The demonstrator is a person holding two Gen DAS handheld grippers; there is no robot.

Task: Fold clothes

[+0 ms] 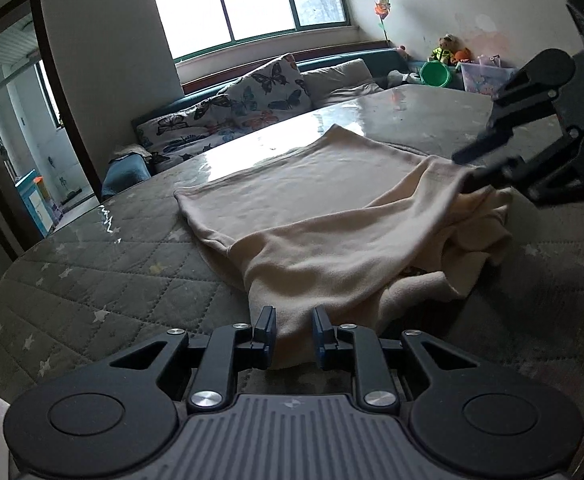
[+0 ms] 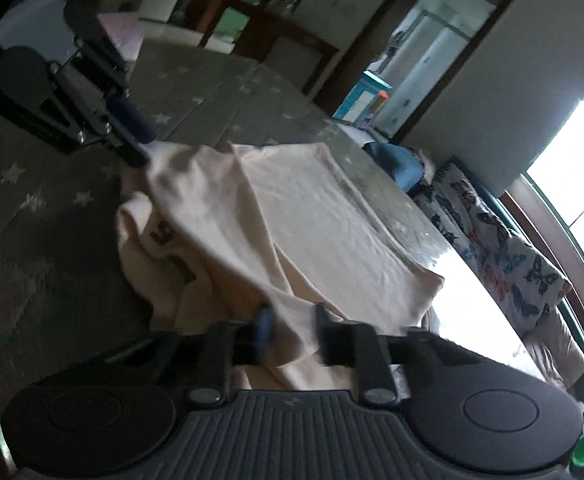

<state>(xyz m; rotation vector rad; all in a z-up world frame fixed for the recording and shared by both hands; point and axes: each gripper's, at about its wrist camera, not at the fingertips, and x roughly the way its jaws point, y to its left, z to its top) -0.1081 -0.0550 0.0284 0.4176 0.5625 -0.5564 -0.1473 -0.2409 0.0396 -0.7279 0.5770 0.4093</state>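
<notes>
My left gripper (image 1: 293,334) pinches a fold of the cream garment (image 1: 332,208), soft knit cloth gathered between its pads at the near edge. My right gripper (image 2: 292,334) is pressed together on the opposite hem. The garment lies half folded on the surface (image 1: 92,248), a grey quilted cover with pale stars under a glossy film. Dark brown printed marks (image 2: 164,240) show on a tucked layer, unreadable. Far right, a green tub (image 1: 435,73) and a clear storage box (image 1: 486,78) sit beside plush toys (image 1: 450,49); their contents are unclear.
</notes>
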